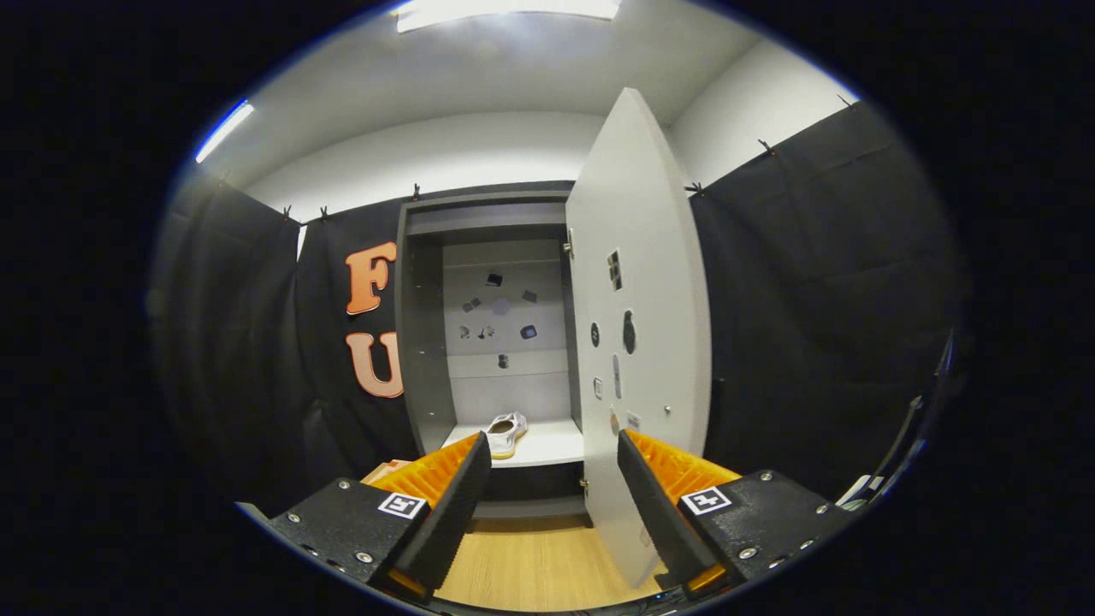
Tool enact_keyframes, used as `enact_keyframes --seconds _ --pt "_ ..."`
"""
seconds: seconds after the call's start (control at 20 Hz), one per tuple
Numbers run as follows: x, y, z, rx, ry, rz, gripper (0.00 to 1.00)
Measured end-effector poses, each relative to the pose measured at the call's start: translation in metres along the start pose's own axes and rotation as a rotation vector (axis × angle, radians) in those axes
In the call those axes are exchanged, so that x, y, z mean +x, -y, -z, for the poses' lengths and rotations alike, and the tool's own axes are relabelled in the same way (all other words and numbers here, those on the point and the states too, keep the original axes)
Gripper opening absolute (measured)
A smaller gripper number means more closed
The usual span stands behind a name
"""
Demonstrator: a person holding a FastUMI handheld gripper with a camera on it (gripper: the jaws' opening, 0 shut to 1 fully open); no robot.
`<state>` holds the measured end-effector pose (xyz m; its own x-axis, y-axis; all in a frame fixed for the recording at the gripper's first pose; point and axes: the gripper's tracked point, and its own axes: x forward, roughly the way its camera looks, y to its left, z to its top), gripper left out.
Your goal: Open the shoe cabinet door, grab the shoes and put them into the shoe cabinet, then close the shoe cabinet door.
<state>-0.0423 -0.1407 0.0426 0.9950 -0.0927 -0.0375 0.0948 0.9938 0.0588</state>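
Observation:
The grey shoe cabinet (423, 342) stands ahead against the booth wall with its door (650, 282) swung wide open to the right, edge toward me. A white shoe (506, 432) lies on the cabinet's white lower shelf (556, 445), just beyond my left fingertip. My gripper (554, 449) is open, nothing between its fingers. The door's lower part stands right by the right finger (654, 505); touching or not, I cannot tell.
A light wooden floor (530, 565) runs from under the fingers to the cabinet base. Black cloth walls close in on the left and right. Small stickers dot the cabinet's back panel (500, 316) and the door's inner face.

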Motion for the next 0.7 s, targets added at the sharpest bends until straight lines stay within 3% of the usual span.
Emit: enact_keyframes --seconds 0.3,0.7 --pt "-0.02 0.071 -0.004 -0.015 -0.001 0.116 0.93" --pt "0.01 0.145 0.021 0.035 -0.05 0.217 0.93"
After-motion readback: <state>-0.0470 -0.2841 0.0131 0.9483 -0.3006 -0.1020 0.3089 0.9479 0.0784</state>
